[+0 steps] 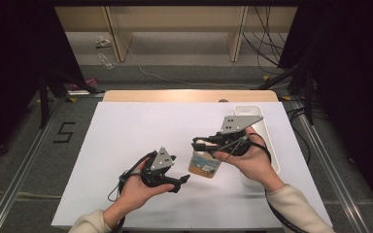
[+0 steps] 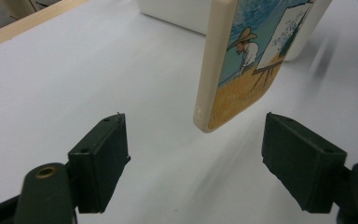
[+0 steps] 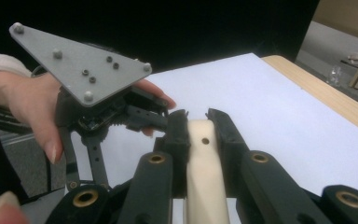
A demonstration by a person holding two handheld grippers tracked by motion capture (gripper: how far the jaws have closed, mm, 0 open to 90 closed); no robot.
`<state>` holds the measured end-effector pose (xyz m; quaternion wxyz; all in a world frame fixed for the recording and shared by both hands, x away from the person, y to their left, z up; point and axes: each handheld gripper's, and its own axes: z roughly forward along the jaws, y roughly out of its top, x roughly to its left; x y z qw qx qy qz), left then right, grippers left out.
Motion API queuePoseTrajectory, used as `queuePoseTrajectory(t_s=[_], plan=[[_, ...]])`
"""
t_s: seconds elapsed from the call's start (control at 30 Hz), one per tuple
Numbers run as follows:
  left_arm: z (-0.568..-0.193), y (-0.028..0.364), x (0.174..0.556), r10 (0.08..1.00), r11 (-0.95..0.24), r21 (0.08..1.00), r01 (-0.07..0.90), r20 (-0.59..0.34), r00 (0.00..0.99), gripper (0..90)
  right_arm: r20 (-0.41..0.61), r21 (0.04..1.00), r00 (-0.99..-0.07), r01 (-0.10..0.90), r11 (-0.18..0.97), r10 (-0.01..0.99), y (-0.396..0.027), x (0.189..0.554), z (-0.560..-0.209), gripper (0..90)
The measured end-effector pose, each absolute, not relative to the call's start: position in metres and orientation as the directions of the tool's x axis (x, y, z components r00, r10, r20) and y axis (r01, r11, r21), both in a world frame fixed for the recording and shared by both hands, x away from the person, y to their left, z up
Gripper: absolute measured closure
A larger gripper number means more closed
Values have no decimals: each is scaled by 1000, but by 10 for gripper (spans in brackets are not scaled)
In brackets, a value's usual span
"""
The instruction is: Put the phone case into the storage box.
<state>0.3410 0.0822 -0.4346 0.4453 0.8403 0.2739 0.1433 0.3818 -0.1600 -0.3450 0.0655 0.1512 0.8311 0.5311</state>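
Note:
A cream phone case (image 1: 205,166) with a painted picture of a person in a straw hat at an easel hangs just above the white table. My right gripper (image 1: 199,143) is shut on its upper edge; in the right gripper view the cream edge (image 3: 205,163) is pinched between the jaws of the right gripper (image 3: 197,121). My left gripper (image 1: 184,180) sits low at the case's lower left and is open. In the left gripper view the case's lower corner (image 2: 235,70) hangs ahead of the left gripper (image 2: 196,128), and its pads (image 2: 100,154) stand well apart from it.
A long white tray (image 1: 252,114) lies at the right of the white table sheet (image 1: 136,131), behind the right hand. A wooden edge (image 1: 189,95) runs along the far side. Cables trail on the floor beyond, and dark stands flank the table.

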Motion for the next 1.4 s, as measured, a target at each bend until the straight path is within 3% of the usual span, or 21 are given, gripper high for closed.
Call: queuePoseTrajectory(t_s=[1.03,1.4], plan=[[-437,67,343,502,-473,826,306,-33,864,324,64,888,-958,182,421,279,-151,380,-350,797],[-440,64,347,483,-481,821,307,-44,874,401,71,888,-963,180,422,261,-148,378,-351,797]])
